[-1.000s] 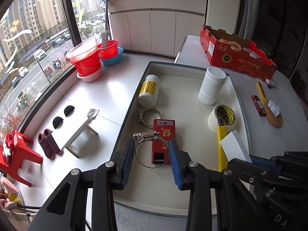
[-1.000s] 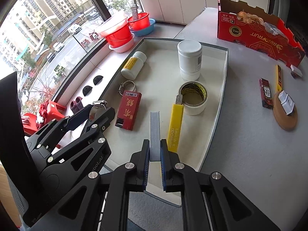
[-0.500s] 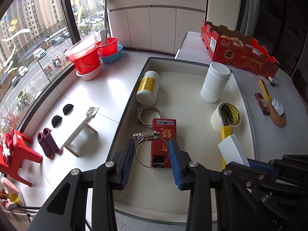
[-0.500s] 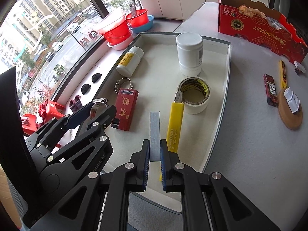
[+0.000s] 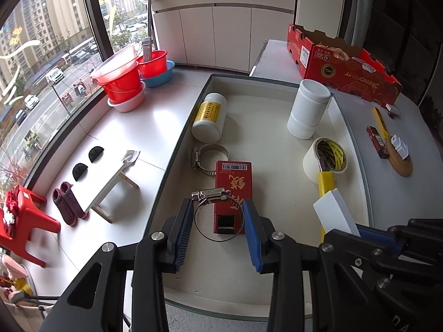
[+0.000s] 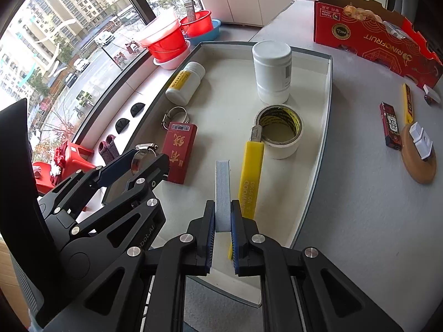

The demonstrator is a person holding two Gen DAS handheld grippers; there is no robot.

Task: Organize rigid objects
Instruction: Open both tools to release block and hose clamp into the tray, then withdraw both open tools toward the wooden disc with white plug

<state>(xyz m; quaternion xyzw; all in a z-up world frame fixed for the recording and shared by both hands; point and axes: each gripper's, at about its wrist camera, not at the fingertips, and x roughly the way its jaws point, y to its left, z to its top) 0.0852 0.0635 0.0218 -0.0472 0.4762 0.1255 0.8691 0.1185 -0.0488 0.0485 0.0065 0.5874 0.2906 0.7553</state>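
My left gripper [image 5: 218,203] is shut on a metal hose clamp [image 5: 211,193], whose thin ring spans from one blue pad to the other. It hangs over the near part of the white tray [image 5: 166,182], above a red box [image 5: 235,177]. My right gripper [image 6: 223,207] is shut on a flat white block [image 6: 222,182] that stands on edge and sticks out forward over the tray [image 6: 329,83]. In the tray are a second hose clamp [image 5: 210,159], a lying yellow-label bottle [image 5: 209,119], an upright white jar [image 5: 308,109], a tape roll [image 5: 326,160] and a yellow utility knife [image 6: 249,177].
On the grey table right of the tray lie a small red box [image 6: 390,124], a thin yellow cutter [image 6: 407,99] and a wooden disc [image 6: 418,157] carrying a white piece. A red carton [image 6: 373,33] stands at the back. Left of the tray the table ends; the floor lies below.
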